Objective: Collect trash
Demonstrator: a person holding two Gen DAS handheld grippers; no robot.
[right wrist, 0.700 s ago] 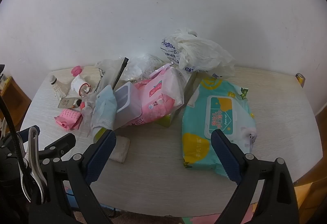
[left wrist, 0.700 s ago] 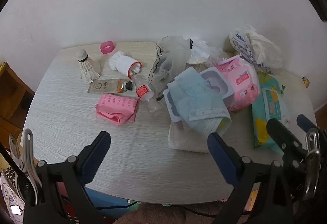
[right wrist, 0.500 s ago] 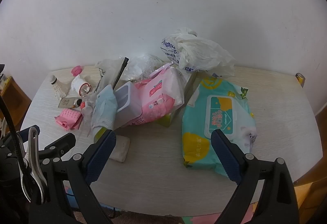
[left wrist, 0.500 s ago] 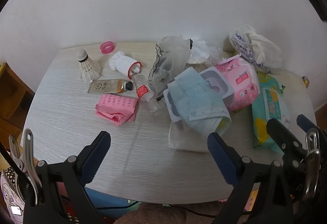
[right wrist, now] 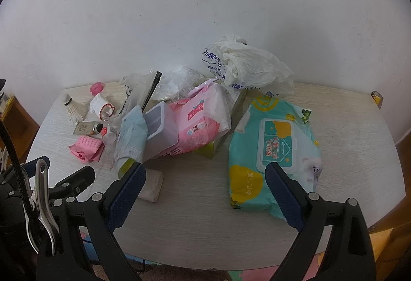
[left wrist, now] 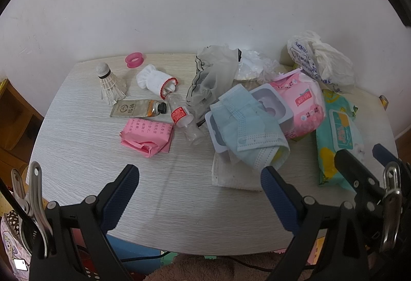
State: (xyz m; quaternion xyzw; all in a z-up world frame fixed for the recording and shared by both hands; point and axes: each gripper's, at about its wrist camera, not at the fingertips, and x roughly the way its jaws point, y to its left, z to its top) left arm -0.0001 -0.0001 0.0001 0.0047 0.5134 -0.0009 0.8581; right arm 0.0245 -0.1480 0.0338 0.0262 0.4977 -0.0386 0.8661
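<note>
1. White wall is backing a littered table; the left gripper is hanging empty, jaws wide apart, the pink wrapper lying just ahead, slightly left.
2. Opposite, the right gripper is gaping, empty, the teal wipes pack lying lengthwise ahead-right.

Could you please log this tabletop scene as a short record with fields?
surface: pale wood-grain table
left claw: open, empty, above the table's near edge
right claw: open, empty
left side: shuttlecock, flattened tube, crumpled pink wrapper, small plastic bottle
centre: blue face mask draped over a plastic tray
right side: teal wet-wipes pack, white plastic bag
</note>
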